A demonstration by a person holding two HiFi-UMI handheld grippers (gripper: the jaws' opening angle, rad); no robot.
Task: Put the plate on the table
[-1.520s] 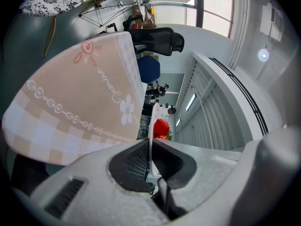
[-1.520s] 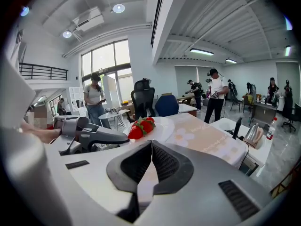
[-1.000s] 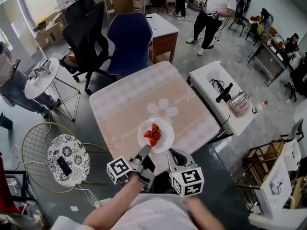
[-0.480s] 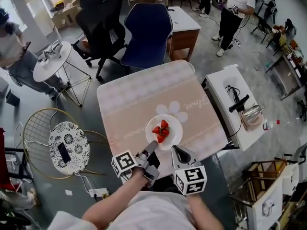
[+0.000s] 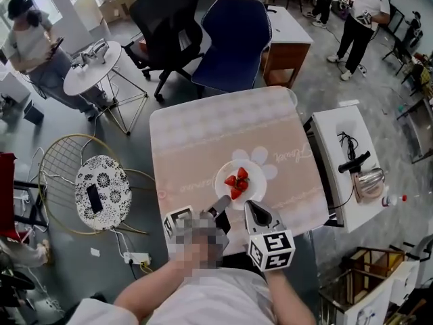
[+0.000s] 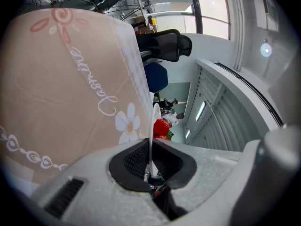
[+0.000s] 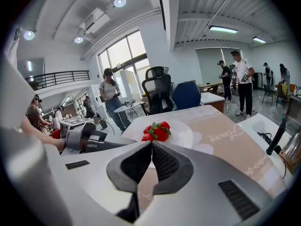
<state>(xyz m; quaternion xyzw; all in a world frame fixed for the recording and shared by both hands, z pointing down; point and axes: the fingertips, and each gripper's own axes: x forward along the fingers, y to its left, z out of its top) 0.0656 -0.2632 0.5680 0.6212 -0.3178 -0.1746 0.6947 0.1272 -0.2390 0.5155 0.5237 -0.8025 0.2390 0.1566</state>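
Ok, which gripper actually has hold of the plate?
The left gripper: its jaws are shut on the near rim of the plate. The right gripper has its jaws shut together on nothing.

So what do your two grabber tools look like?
The left tool and right tool are chunky light grey plastic with black ridged pads inside the jaws. Each carries a white cube with black square markers. The person wears a pale top.
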